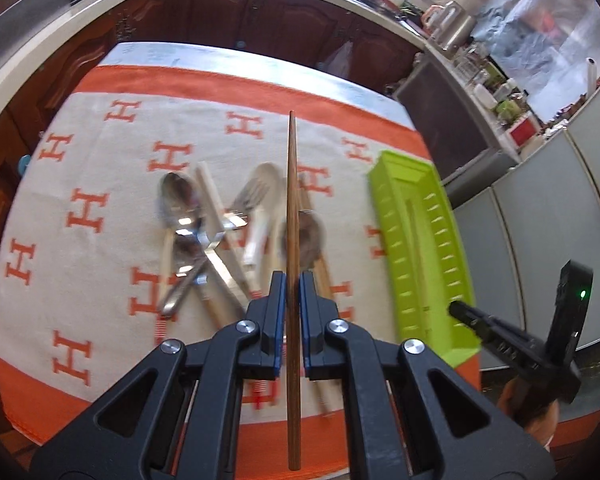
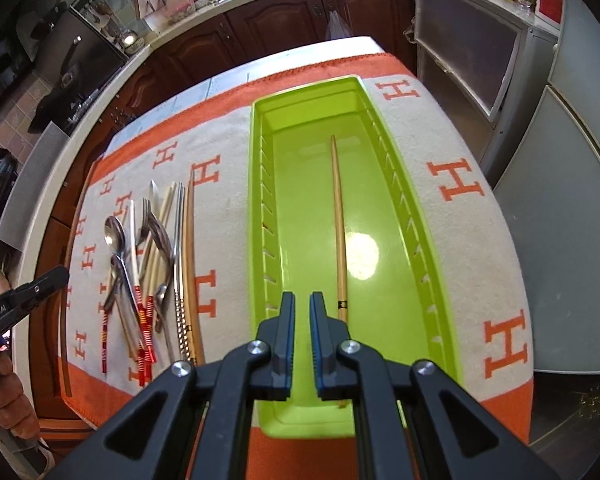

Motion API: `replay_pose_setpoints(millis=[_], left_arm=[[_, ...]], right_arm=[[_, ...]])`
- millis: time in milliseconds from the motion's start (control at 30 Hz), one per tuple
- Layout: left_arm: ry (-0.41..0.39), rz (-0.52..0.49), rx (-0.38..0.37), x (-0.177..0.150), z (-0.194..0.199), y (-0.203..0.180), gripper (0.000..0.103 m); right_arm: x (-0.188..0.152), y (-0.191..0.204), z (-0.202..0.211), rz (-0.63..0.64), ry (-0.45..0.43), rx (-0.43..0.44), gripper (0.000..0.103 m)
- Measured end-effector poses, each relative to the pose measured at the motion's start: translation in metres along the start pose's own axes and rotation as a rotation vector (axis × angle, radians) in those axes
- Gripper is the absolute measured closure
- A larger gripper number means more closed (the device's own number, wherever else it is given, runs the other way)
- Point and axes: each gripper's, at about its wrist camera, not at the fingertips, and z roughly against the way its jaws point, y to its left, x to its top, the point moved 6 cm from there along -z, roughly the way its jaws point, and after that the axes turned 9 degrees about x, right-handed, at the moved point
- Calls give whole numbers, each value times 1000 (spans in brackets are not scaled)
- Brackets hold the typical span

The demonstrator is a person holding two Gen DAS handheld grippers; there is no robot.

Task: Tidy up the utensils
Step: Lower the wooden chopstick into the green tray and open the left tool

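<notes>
My left gripper (image 1: 293,280) is shut on a dark brown wooden chopstick (image 1: 292,208) and holds it above a heap of utensils (image 1: 216,236): spoons, a fork and several chopsticks on the cloth. The lime green tray (image 1: 420,248) lies to its right. In the right wrist view the green tray (image 2: 260,208) holds one light bamboo chopstick (image 2: 339,232). My right gripper (image 2: 302,300) hovers over the tray's near end, jaws a little apart and empty. The utensil heap (image 2: 152,272) lies left of the tray. The left gripper's tip (image 2: 40,286) shows at the far left.
An orange and cream towel with H marks (image 1: 84,208) covers the table. Dark wood cabinets (image 2: 284,16) and a cluttered counter (image 1: 480,72) stand behind. Grey cabinet fronts (image 2: 560,240) stand to the right. The right gripper's body (image 1: 540,336) shows at the tray's near end.
</notes>
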Motion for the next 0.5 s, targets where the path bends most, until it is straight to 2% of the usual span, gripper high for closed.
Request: replay_pose_setpoints(millis=[133, 300, 500], left_arm=[[19, -47, -54, 7, -9, -69, 98], [83, -107, -53, 3, -49, -146, 98], [111, -136, -7, -12, -98, -191, 98]], right_arm=[[1, -7, 22, -40, -59, 0, 96], [-6, -24, 37, -90, -88, -31, 96], [-13, -46, 38, -133, -76, -53, 96]])
